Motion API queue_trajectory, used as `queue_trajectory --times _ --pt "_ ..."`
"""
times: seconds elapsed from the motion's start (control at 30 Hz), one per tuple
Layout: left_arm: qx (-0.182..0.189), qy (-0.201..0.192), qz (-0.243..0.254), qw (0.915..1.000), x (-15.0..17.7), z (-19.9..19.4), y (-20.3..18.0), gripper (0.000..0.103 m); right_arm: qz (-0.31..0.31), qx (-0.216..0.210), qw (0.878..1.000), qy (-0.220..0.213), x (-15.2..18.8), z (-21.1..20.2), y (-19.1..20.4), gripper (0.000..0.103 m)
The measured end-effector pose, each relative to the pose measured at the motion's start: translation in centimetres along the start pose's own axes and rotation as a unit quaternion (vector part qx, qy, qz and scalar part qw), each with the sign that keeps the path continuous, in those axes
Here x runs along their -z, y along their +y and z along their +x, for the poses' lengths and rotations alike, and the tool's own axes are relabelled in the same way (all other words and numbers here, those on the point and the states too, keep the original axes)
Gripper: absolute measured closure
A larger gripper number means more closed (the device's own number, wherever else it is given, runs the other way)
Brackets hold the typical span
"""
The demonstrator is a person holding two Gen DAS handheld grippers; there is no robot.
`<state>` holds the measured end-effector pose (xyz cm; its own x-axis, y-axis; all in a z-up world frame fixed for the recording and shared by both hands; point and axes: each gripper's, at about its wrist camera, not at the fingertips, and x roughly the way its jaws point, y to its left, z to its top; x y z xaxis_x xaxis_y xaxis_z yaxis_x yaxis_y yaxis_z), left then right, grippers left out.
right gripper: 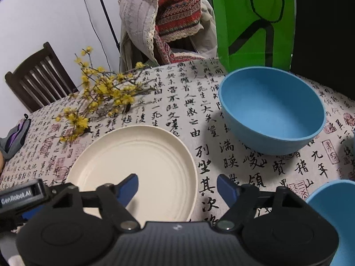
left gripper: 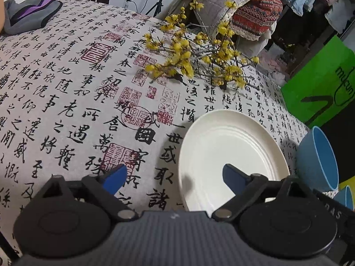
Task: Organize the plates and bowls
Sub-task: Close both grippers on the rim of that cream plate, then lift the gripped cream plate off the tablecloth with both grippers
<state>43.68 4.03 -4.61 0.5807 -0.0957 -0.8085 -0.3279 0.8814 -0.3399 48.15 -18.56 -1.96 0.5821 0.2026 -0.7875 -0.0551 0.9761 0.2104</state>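
A cream plate [left gripper: 233, 153] lies on the calligraphy tablecloth; it also shows in the right wrist view [right gripper: 142, 164]. A blue bowl [right gripper: 273, 113] stands upright to the right of the plate and appears at the right edge of the left wrist view [left gripper: 319, 157]. A second blue bowl [right gripper: 335, 217] sits at the near right, and part of it shows in the left wrist view [left gripper: 346, 196]. My left gripper [left gripper: 175, 177] is open and empty, its right finger above the plate's near part. My right gripper [right gripper: 177, 186] is open and empty, straddling the plate's right rim.
A branch of yellow flowers [left gripper: 199, 57] lies on the table behind the plate. A grey-purple pouch [left gripper: 28, 15] lies at the far left. A chair draped with cloths [right gripper: 168, 22], a wooden chair [right gripper: 37, 77] and a green bag [right gripper: 255, 20] stand beyond the table's edge.
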Motion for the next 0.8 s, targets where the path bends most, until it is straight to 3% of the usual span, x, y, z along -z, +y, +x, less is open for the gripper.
queue_trajectory --times 0.07,0.2,0.47,0.6,0.73,0.8 --pt "-0.001 -0.001 0.001 1.0 0.1 0.2 0.0 0.013 0.003 0.003 1.0 0.006 0.0 0.6 -0.2 0.037" --pt "-0.005 -0.01 0.016 0.9998 0.3 0.3 -0.5 0.016 0.006 0.01 1.0 0.017 0.2 1.8 -0.4 0.051" --pt "-0.007 -0.017 0.046 0.9988 0.8 0.6 -1.4 0.028 -0.002 0.022 1.0 0.017 0.4 2.9 -0.1 0.06" --pt "-0.003 -0.019 0.048 0.9986 0.8 0.6 -1.4 0.044 0.002 0.017 1.0 0.014 0.4 2.9 -0.1 0.08" --pt "0.008 -0.015 0.055 0.9983 0.7 0.8 -1.5 0.072 -0.002 0.018 1.0 0.01 0.5 2.9 -0.1 0.081" --pt "0.014 -0.012 0.054 0.9983 0.7 1.0 -1.5 0.077 -0.011 0.021 1.0 0.01 0.5 2.9 0.0 0.081"
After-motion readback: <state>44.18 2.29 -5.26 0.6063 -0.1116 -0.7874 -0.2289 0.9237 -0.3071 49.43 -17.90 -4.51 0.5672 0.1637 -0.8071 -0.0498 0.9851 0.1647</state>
